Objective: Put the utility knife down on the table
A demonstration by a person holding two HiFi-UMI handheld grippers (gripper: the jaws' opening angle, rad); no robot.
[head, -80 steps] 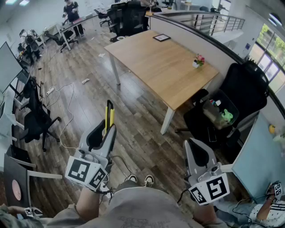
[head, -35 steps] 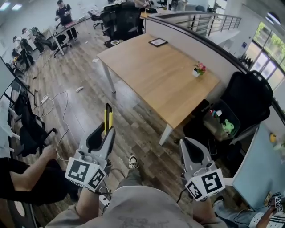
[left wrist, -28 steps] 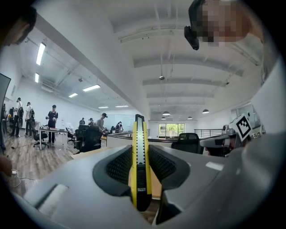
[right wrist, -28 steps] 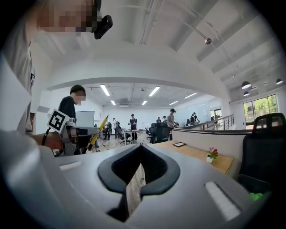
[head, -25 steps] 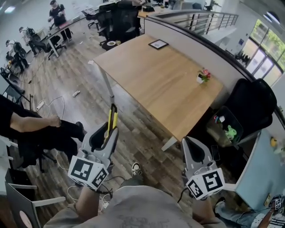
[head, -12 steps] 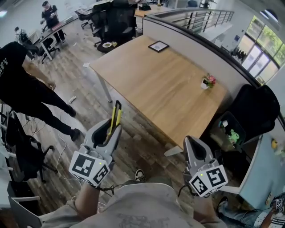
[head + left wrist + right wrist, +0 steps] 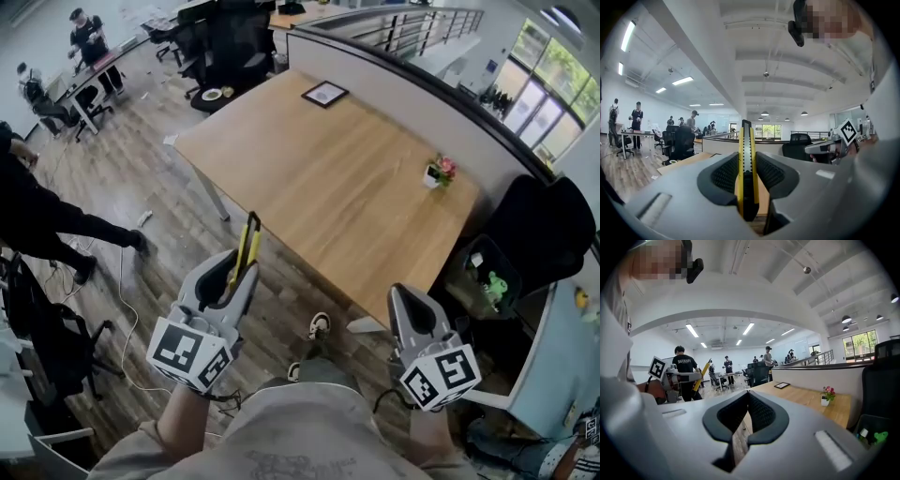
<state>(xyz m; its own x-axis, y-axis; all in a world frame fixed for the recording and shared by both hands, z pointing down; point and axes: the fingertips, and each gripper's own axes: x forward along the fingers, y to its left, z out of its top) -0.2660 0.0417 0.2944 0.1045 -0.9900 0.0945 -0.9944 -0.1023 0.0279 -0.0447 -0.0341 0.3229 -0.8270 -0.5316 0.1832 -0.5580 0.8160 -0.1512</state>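
Left gripper [image 7: 748, 158] clamped on the flat sides of the utility knife [image 7: 746, 136], low on its body, with the upper end standing past the jaws just short of the table's [image 7: 337, 178] near edge. Knife judged light, stiff and smooth-sided; the flat sides are the place to hold. Right gripper [image 7: 748, 397], also short of that edge: jaws together, empty.

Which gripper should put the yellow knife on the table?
The left gripper: its jaws clamp the utility knife, which points toward the table. The right gripper is shut and holds nothing.
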